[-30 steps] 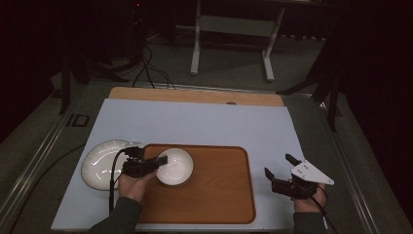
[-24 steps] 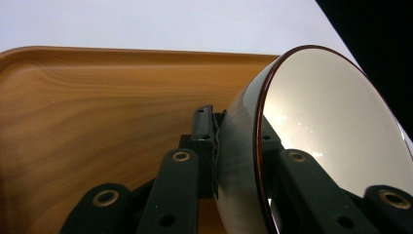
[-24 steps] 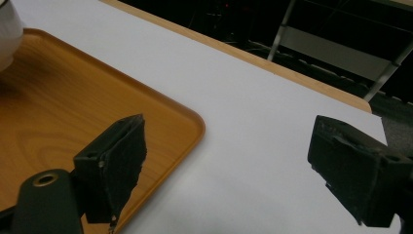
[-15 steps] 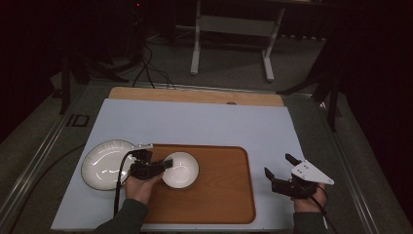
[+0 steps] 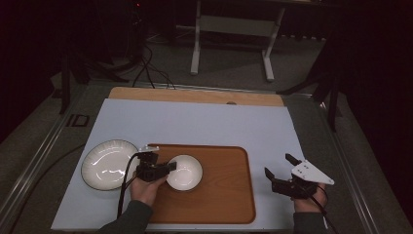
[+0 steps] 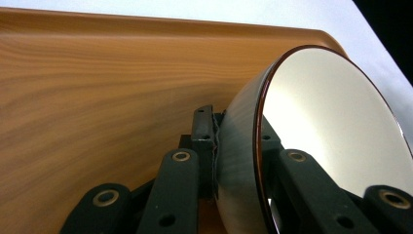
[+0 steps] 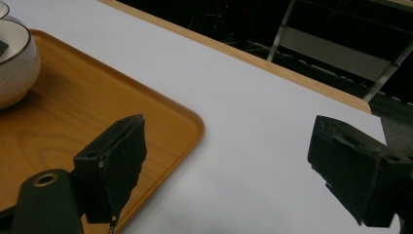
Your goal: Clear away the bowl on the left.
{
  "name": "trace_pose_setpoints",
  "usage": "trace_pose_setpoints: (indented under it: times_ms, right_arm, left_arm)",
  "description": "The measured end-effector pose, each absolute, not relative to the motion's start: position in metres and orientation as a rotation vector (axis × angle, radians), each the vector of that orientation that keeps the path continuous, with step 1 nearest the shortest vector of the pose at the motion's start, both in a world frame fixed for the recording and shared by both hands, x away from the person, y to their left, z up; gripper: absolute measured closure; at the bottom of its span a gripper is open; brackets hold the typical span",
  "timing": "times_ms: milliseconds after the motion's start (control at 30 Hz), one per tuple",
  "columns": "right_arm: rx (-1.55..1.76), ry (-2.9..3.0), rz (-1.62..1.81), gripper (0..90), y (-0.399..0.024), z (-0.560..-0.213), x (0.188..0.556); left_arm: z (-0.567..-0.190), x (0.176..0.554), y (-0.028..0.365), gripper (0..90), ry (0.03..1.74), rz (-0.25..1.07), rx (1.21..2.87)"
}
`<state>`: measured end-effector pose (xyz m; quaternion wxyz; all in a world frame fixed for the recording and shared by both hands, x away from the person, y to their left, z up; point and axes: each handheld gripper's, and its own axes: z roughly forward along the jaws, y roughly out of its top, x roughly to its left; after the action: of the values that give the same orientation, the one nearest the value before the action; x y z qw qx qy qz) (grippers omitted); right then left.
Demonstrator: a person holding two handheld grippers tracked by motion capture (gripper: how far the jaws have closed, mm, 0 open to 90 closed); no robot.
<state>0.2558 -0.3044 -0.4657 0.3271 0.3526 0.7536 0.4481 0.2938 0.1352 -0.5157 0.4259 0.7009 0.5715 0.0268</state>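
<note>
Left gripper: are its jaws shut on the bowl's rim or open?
Shut on it. The left gripper has one jaw outside the white bowl wall and one inside, pinching the rim over the wooden tray.

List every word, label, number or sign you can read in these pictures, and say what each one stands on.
"ID": dark letters on the grey floor strip left of the table.
Nothing is printed on the bowl, plate or tray.

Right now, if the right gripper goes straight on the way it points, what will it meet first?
Probably nothing close. The right gripper, jaws open, points over bare white tabletop toward the table's far wooden edge. The tray corner lies just beside that line, though depth is unclear.
</note>
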Motion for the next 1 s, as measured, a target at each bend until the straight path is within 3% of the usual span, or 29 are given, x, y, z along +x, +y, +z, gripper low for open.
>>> trace_pose_setpoints:
  times_ms: [467, 633, 700, 1000]
  right_arm:
    - [0.924, 1.974, 1.175, 13.8, -0.304, -0.466, 0.255]
    - [0.925, 1.974, 1.174, 13.7, -0.304, -0.465, 0.255]
    - [0.926, 1.972, 1.176, 13.7, -0.305, -0.465, 0.255]
    - [0.928, 1.971, 1.18, 13.7, -0.305, -0.465, 0.255]
  left_arm:
    - [-0.52, 0.294, 0.124, 78.2, 1.419, 0.041, 1.758]
    - [-0.521, 0.295, 0.124, 73.4, 1.419, 0.062, 1.779]
    - [-0.52, 0.295, 0.125, 66.4, 1.42, 0.075, 1.78]
    - [-0.504, 0.294, 0.145, 53.3, 1.398, 0.077, 1.695]
